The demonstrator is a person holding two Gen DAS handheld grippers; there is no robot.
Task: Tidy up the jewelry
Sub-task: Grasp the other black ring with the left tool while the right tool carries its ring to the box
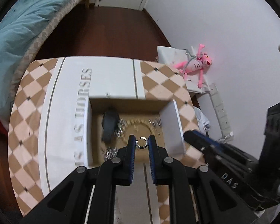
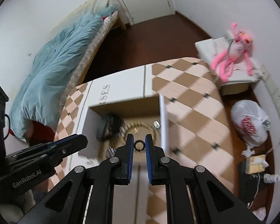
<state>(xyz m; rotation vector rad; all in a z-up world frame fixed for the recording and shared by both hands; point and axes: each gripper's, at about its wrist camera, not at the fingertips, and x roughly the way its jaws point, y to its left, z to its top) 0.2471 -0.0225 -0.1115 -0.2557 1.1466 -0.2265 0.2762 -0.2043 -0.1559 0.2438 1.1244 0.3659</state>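
My left gripper [image 1: 141,138] is shut on a small silver open ring [image 1: 140,147], pinched between its blue pads above the open cardboard box [image 1: 127,103]. My right gripper [image 2: 139,137] is shut on a dark ring [image 2: 139,150], also over the box [image 2: 125,110]. On the box floor lie a gold chain [image 1: 138,122], blurred silver pieces [image 1: 155,123] and a black object [image 1: 110,125]. The right gripper's body [image 1: 205,145] shows at the right of the left wrist view. The left gripper's body [image 2: 65,145] shows at the left of the right wrist view.
The box sits on a table with a brown and cream checked cloth [image 1: 164,82]. Left of it is a bed with a blue quilt [image 2: 57,61]. A pink plush toy [image 2: 231,56] lies on a white box, with a white plastic bag [image 2: 250,123] on the floor at right.
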